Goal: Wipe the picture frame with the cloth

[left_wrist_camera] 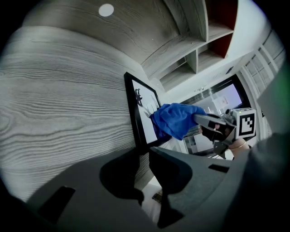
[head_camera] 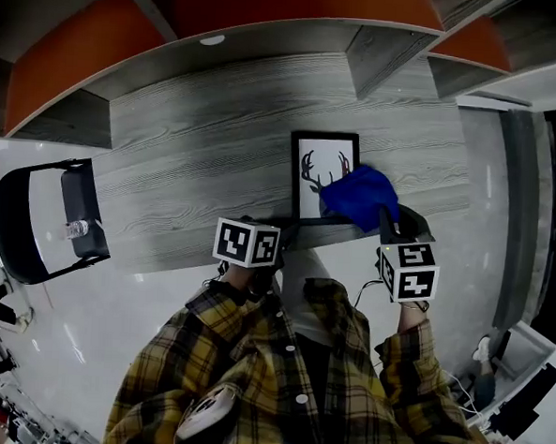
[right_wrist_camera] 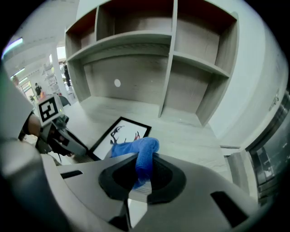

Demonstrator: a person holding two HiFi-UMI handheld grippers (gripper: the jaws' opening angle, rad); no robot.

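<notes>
Your right tool (right_wrist_camera: 144, 174) is clamped on the blue cloth (right_wrist_camera: 136, 148). The cloth's bunched end rests on the lower right of the picture frame (head_camera: 312, 162). Your left tool (left_wrist_camera: 146, 152) is pinched on the frame's near edge, apparently to steady it. The frame sits at the centre of the head view on the grey bench (head_camera: 188, 164), long axis running away from you. Bare glass lies up and left of the cloth, so the next stroke likely goes that way.
</notes>
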